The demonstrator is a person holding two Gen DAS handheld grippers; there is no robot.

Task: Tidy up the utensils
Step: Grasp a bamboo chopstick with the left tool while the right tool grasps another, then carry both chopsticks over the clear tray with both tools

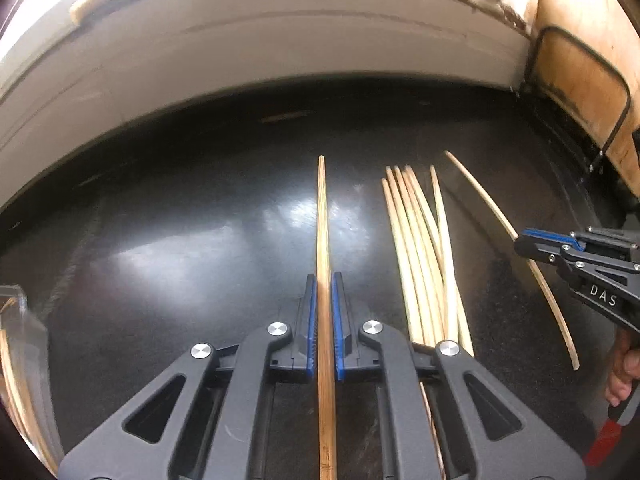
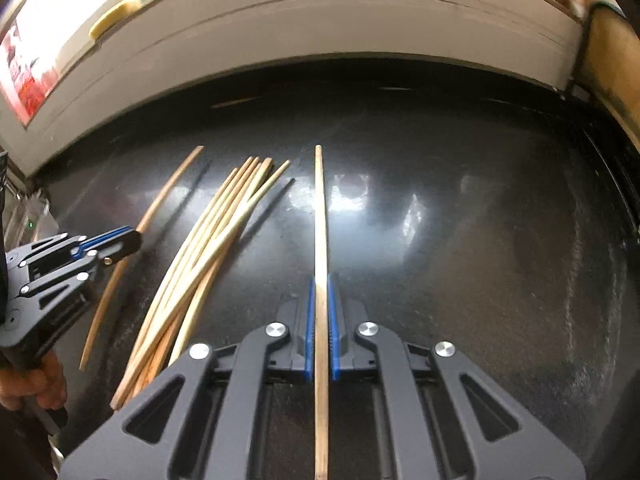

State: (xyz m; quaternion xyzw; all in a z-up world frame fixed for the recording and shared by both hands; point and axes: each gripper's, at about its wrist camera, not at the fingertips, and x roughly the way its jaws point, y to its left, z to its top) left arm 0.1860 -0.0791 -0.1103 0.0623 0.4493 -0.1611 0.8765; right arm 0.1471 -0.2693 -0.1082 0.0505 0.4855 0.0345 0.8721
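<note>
Two black two-finger grippers each clamp a single wooden chopstick. Nearest, the left gripper pinches a darker bamboo chopstick between its blue pads, the stick running forward past the fingertips. Likewise the right gripper is closed on a pale wooden chopstick. Between them, a loose bundle of pale chopsticks lies on the glossy black tabletop.
</note>
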